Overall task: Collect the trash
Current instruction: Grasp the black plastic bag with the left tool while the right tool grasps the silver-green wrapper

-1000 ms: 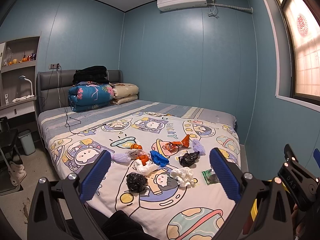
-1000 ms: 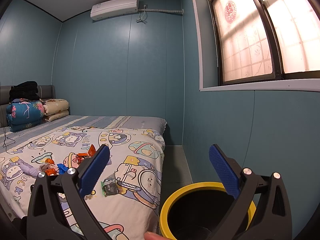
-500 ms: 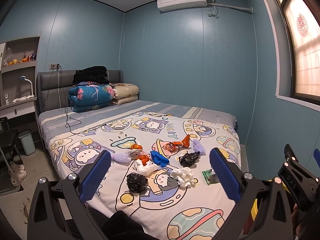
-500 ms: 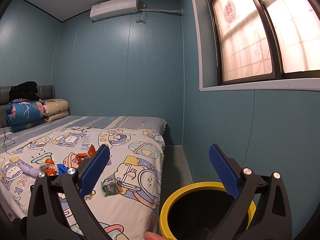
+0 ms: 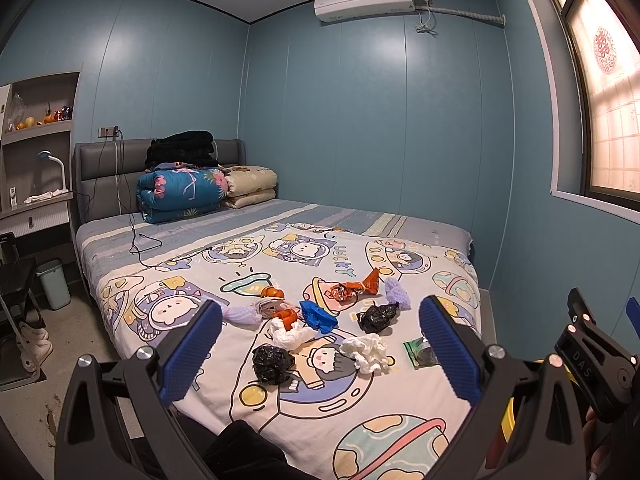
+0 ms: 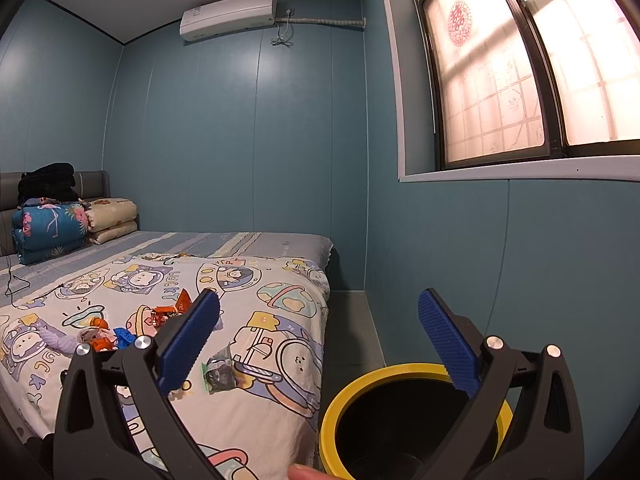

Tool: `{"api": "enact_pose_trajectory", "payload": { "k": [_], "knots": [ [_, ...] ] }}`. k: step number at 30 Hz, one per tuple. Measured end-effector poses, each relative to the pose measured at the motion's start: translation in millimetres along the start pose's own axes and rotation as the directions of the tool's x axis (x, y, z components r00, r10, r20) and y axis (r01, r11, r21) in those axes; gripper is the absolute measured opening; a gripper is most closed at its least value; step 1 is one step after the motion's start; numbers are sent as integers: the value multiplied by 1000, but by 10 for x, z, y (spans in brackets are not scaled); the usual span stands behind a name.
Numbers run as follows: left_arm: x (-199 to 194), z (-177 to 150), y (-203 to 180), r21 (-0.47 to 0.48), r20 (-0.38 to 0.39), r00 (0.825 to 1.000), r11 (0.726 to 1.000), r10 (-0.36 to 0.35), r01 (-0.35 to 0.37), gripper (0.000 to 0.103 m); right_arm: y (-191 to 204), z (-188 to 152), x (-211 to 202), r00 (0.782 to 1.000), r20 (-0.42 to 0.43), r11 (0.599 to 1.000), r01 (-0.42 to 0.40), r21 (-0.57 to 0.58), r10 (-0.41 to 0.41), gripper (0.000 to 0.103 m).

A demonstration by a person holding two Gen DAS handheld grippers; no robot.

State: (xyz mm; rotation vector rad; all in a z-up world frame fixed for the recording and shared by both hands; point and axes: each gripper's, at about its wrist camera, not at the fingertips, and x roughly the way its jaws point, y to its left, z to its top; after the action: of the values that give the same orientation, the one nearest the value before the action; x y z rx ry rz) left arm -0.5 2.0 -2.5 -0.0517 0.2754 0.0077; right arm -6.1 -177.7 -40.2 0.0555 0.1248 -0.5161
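- The bed fills most of the left wrist view, covered by a cartoon-astronaut sheet, with folded quilts stacked at its headboard end.
- A black bin with a yellow rim stands on the floor just beside the foot-corner of the bed, directly under the right tongs; its mouth is uncovered.
- The right tongs are released, blue pads wide apart, nothing between them; they hang above the bin's rim.
- The left tongs are likewise released and empty, held off the near edge of the bed, facing the scattered trash.
- The trash lies in a loose cluster on the near half of the sheet: a black crumpled bag nearest, a white tissue wad just beside it, a second white wad behind.
- Further back are a blue scrap, another black bag, orange wrappers and pale purple netting.
- A small green packet lies apart, near the bed's edge closest to the bin.
- A fingertip shows at the bottom of the right wrist view.
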Motion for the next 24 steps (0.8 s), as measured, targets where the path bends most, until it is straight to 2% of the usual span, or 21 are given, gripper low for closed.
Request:
{"api": "enact_pose_trajectory", "payload": {
  "k": [8,14,17,20,24],
  "knots": [
    [46,3,36,4,-21,1000,1000,-3,3,95,-11,-10,29,1000,-3,1000,3,12,-3,95],
    [164,10,126,12,-30,999,999,45,-45,95,-3,-35,98,1000,16,1000,-1,22,1,95],
    [286,16,191,26,-54,998,999,33,-32,95,39,-84,228,999,26,999,-35,16,34,95],
    [455,-12,278,43,-90,996,999,-4,8,95,141,-135,389,996,-4,996,-86,-39,86,95],
    [736,-137,409,56,-163,985,996,-59,69,95,310,-273,734,972,-112,973,-215,-83,205,95]
  ]
}}
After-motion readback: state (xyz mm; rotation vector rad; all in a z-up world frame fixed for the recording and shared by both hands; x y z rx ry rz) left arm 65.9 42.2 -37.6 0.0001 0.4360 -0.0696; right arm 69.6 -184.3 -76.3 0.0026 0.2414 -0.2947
